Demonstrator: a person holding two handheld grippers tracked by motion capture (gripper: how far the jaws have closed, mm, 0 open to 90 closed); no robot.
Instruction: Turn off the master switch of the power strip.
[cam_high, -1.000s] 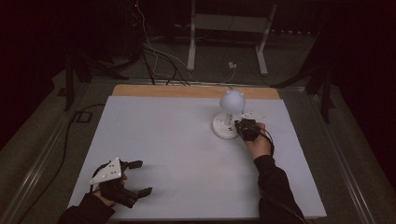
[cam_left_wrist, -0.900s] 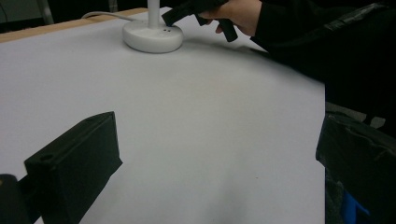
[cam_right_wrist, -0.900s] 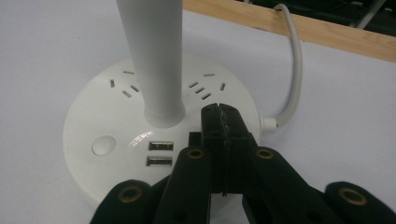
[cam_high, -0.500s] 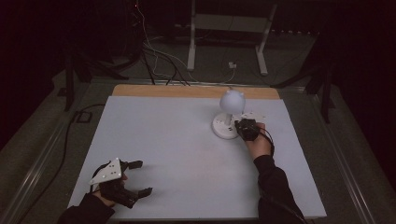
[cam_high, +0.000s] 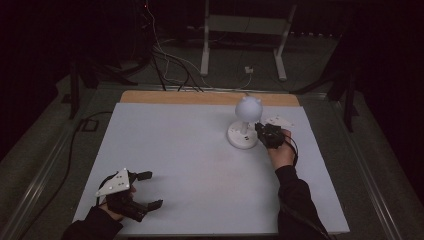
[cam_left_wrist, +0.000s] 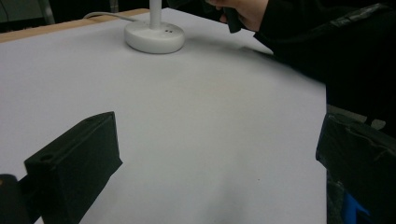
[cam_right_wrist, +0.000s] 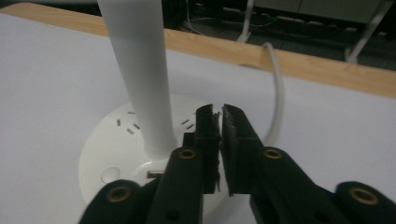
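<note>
High view is showing the white table (cam_high: 200, 165) with the lamp (cam_high: 246, 125) standing upright at its far right part. I am holding my right gripper (cam_right_wrist: 219, 126), jaws closed on nothing, over the lamp's base (cam_right_wrist: 112, 154), just right of its stem, while my left gripper (cam_high: 142, 190) is resting open, well apart at the near left.

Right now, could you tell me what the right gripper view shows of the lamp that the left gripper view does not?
The right gripper view alone shows the right gripper with its jaws shut over the lamp base, small markings and a slot on that base, and the white cable curving behind. The left gripper view alone shows the whole round base from afar, the left gripper with its jaws wide apart, and a dark sleeve. Both show the white stem rising from the base on the white table.
</note>
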